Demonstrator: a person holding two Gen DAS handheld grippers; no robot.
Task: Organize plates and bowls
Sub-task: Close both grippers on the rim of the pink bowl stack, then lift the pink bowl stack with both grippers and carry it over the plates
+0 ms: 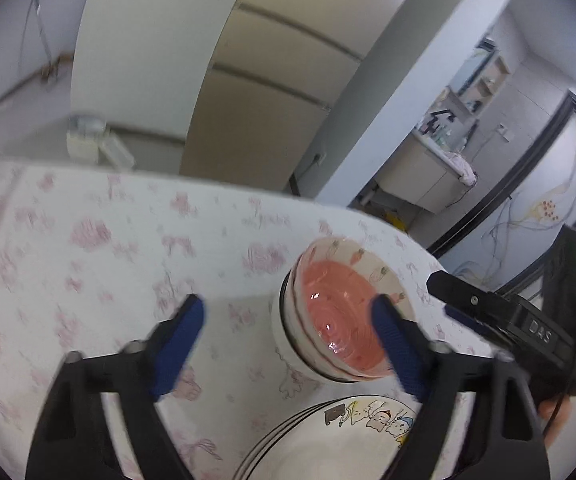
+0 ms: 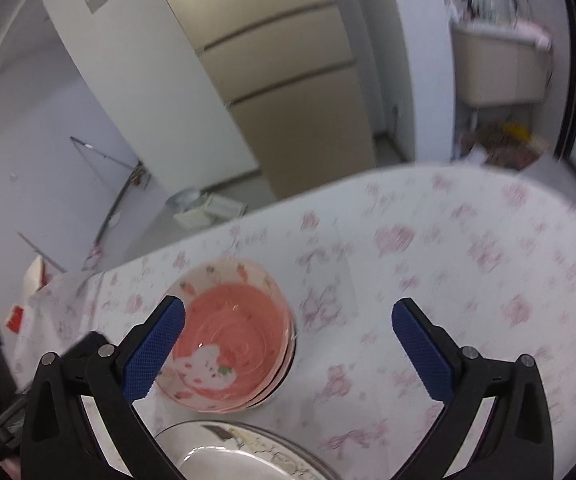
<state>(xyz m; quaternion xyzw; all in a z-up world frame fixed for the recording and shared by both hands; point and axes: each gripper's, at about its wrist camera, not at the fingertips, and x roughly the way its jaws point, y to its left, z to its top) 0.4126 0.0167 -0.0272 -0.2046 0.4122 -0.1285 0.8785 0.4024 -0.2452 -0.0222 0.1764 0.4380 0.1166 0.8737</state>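
Stack of pink bowls (image 1: pixel 337 312) sitting on the floral surface (image 1: pixel 108 248) near its far edge, stack of plates (image 1: pixel 327 440) (cartoon print) just beside, nearer the cameras. Left gripper (image 1: pixel 288 344) and right gripper (image 2: pixel 288 348) both hovering above, fingers (image 2: pixel 156 350) spread wide, holding nothing.

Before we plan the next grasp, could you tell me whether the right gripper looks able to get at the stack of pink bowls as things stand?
Probably yes. The right gripper is open and empty, and the pink bowls sit just by its left finger with nothing over them. The plates lie nearer but beside the stack.
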